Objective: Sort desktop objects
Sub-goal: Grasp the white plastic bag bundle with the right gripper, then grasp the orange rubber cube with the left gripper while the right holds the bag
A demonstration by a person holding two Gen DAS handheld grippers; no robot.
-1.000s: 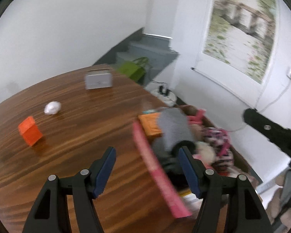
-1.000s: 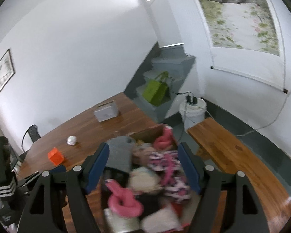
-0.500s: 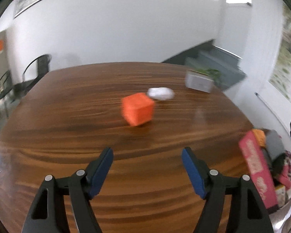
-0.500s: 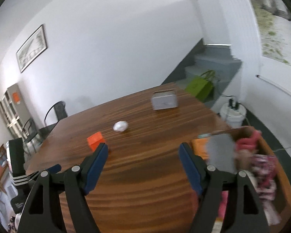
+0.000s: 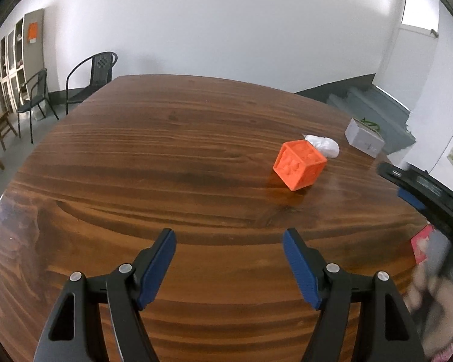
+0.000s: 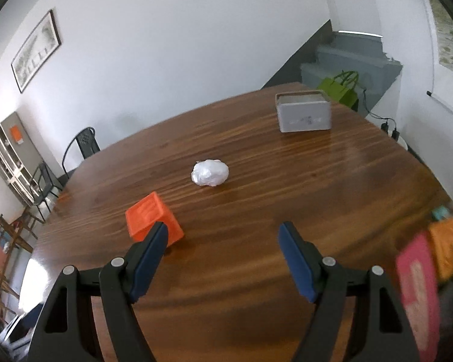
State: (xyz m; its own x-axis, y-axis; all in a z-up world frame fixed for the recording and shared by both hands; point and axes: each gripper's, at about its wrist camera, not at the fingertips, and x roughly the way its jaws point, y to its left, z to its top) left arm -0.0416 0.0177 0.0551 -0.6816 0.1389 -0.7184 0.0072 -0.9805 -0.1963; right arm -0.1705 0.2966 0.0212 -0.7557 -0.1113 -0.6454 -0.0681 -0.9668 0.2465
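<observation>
Both claws, left claw [image 5: 229,242] and right claw [image 6: 223,235], gape empty, while cube [image 6: 152,221], white wad [image 6: 210,173] and gray box [image 6: 303,115] wait unsorted on the desk [image 6: 287,187].

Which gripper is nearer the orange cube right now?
Right. The right gripper has its left finger beside the orange cube; the left gripper hangs well short of it.

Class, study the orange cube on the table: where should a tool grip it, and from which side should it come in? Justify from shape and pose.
Grip the orange cube across two opposite flat side faces, coming down from above. It rests flat on the table, apart from the white wad, so both sides look free. The right tool, open and nearest, seems best placed; turn it to match the cube's skewed faces.
</observation>
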